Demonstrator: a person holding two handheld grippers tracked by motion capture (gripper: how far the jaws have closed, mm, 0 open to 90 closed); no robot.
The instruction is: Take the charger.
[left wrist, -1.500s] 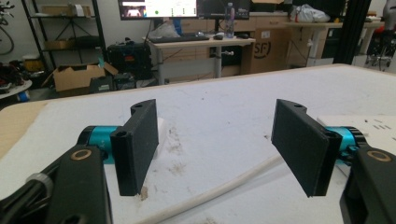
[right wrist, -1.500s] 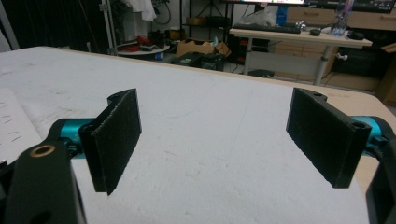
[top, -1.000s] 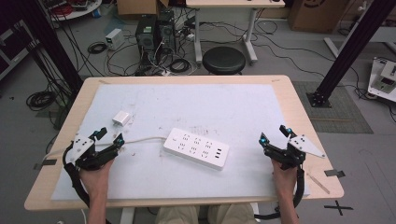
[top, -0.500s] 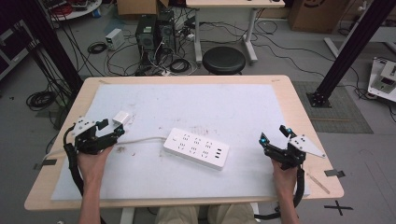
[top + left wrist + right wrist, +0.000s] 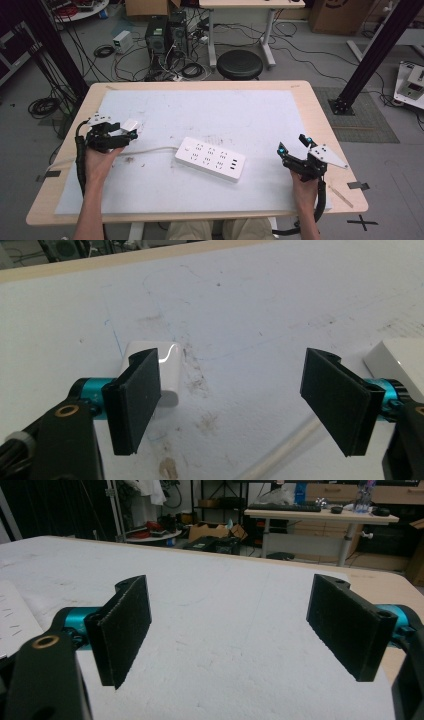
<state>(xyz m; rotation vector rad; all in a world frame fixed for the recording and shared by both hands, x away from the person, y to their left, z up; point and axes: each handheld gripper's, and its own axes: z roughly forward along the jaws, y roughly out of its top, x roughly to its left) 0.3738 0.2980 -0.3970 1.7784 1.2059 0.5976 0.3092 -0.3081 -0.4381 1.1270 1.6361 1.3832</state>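
Progress: we judged the work barely begun; nothing was gripped, and the pickup of the white adapter [image 5: 150,371] lay ahead, perhaps then its plugging into the strip.
Power strip [image 5: 210,158]: we saw it lying flat, long and white, well apart from both pairs of jaws; in the left gripper view a corner of it showed past the right-hand jaw.
Cord [image 5: 280,451]: thin and white, it ran on the mat below and between the left jaws.
Left gripper [image 5: 235,405]: we held its jaws spread wide, closed on nothing.
Right gripper [image 5: 247,632]: we held its jaws wide too, with bare mat between them.
Adapter: small, glossy, round-cornered, flat on the mat; it sat just beyond the left-hand jaw of our left gripper, partly hidden behind that pad, not yet between the jaws.
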